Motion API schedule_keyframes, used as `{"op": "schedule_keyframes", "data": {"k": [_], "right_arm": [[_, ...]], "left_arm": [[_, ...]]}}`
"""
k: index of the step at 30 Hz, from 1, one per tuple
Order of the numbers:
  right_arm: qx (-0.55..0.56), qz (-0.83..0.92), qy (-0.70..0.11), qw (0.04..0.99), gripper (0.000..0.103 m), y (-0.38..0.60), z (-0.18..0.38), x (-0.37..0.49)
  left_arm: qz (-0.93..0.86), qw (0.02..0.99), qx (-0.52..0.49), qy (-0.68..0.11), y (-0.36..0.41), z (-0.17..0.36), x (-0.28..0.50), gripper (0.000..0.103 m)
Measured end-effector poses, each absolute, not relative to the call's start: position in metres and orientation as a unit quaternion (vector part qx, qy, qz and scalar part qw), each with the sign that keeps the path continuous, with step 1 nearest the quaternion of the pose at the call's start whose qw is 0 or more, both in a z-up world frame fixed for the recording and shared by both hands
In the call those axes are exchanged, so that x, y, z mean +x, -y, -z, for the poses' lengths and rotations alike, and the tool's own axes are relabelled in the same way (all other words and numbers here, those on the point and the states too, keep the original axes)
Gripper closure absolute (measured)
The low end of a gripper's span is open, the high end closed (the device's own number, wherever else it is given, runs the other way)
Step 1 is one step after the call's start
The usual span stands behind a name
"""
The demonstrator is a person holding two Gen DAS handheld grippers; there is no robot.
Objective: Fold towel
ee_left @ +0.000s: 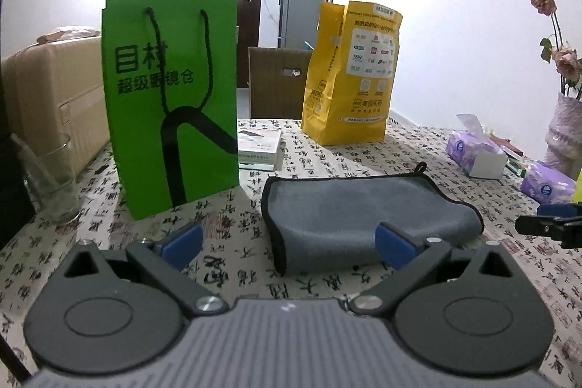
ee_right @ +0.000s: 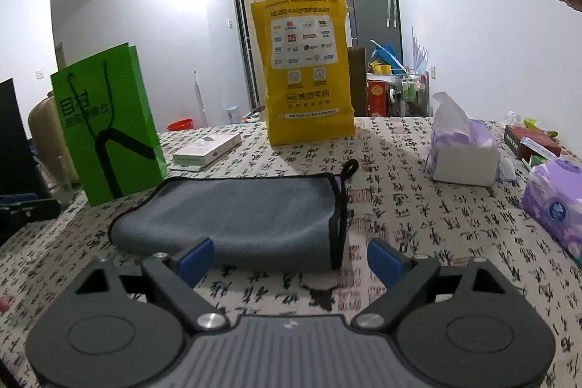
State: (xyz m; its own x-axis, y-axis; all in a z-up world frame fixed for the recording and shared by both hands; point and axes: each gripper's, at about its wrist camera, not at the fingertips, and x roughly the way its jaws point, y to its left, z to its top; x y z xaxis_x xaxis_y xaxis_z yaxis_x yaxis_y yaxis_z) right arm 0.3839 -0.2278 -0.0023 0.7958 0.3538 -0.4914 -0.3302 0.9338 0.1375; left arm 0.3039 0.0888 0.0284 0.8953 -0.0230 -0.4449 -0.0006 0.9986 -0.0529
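A grey towel (ee_left: pixel 349 217) with black edging and a hanging loop lies folded on the calligraphy-print tablecloth (ee_left: pixel 232 242). My left gripper (ee_left: pixel 289 246) is open and empty, just short of the towel's near left corner. In the right wrist view the towel (ee_right: pixel 236 217) lies ahead, its edged end and loop to the right. My right gripper (ee_right: pixel 291 259) is open and empty, just short of the towel's near right corner. The right gripper also shows at the right edge of the left wrist view (ee_left: pixel 549 228).
A green paper bag (ee_left: pixel 171 104) stands left of the towel, a yellow bag (ee_left: pixel 353 75) behind it. A glass (ee_left: pixel 54 180) stands at far left. A flat white box (ee_left: pixel 258 144), tissue packs (ee_right: pixel 462 151) (ee_right: pixel 556 202) and a vase (ee_left: pixel 565 133) sit around.
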Motion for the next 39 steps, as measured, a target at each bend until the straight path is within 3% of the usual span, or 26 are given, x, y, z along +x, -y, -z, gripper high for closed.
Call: {"op": "schedule_keyframes", "data": {"k": [27,39], "right_arm": [[0.034,-0.190,-0.251,0.949,0.009,0.234,0.006,0.291],[0.014,-0.195,-0.207,0.959,0.008,0.220,0.004,0.235]], "left_arm": [[0.002,0.979,-0.021,-0.202,-0.068,-0.016,0.197,0.000],[-0.015,0.983,-0.048,-0.179,-0.067,-0.017,0.137,0.000]]}}
